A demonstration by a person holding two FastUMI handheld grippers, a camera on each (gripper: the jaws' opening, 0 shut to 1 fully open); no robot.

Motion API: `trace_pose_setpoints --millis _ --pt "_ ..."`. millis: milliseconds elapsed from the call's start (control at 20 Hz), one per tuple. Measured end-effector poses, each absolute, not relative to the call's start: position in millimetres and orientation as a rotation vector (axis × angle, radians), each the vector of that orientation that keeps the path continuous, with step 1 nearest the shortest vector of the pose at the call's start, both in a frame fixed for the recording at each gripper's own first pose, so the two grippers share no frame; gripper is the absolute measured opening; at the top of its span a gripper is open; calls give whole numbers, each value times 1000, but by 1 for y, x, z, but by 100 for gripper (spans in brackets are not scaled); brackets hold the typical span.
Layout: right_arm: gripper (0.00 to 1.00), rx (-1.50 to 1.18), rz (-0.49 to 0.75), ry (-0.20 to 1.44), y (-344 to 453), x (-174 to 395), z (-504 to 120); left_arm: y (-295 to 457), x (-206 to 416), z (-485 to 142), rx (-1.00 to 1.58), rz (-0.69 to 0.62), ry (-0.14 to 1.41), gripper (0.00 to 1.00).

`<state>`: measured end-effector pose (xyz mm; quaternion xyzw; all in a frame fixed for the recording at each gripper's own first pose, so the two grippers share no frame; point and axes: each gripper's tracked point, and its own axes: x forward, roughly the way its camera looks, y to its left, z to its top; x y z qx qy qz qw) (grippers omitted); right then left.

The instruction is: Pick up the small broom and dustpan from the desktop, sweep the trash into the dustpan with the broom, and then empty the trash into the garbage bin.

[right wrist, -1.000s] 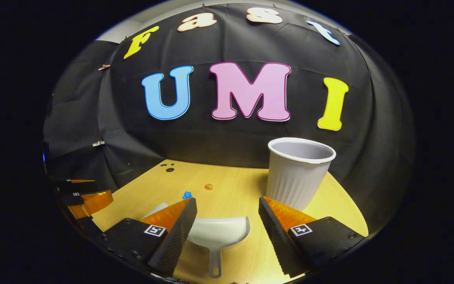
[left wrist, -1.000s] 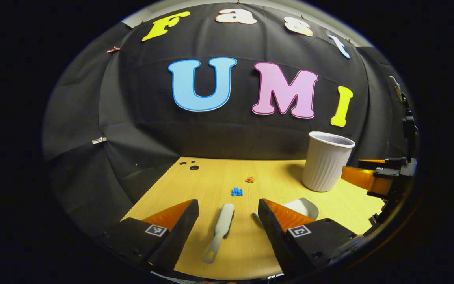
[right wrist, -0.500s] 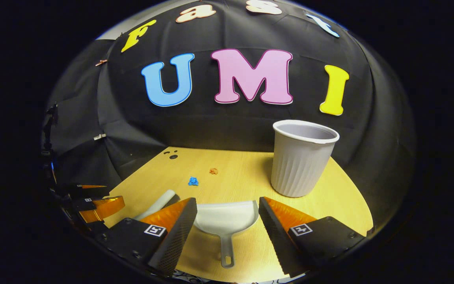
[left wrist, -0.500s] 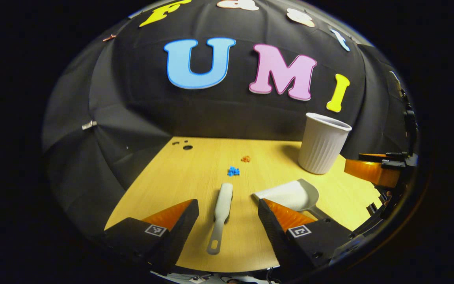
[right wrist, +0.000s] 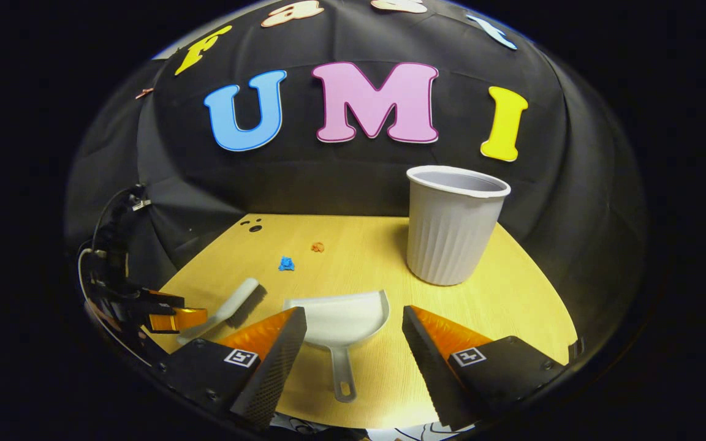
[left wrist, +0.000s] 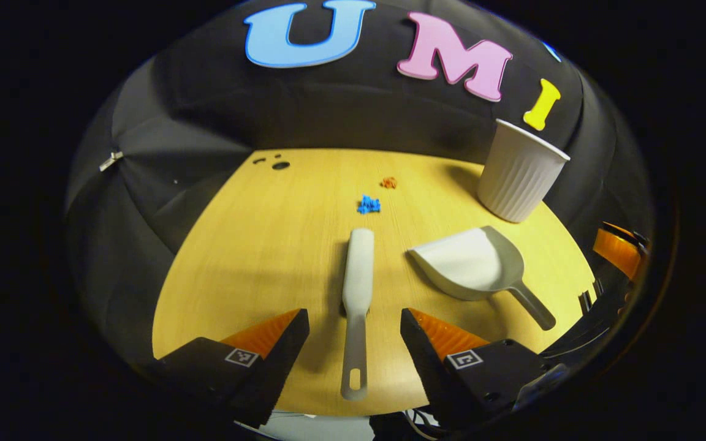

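My left claw (left wrist: 355,321) at bottom centre of left gripper view: jaws spread wide, gripping nothing. My right claw (right wrist: 354,318) at bottom centre of right gripper view: jaws likewise wide apart, empty. Left claw also at lower left there.

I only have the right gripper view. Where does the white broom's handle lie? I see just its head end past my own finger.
Observer: The white plastic broom lies flat on the wooden desktop. Its handle runs between the left gripper's open fingers, and neither finger touches it.
Operator: Is the handle's end on the desk?
Observer: Yes, the slotted end stops just short of the near edge.
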<state>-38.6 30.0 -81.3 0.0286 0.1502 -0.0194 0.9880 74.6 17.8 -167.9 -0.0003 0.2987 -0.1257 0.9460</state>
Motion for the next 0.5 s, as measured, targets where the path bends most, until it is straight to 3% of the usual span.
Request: trace_pose_setpoints --millis 500 --pt "98 97 -72 371 22 -43 -106 6 121 -232 134 -275 842 92"
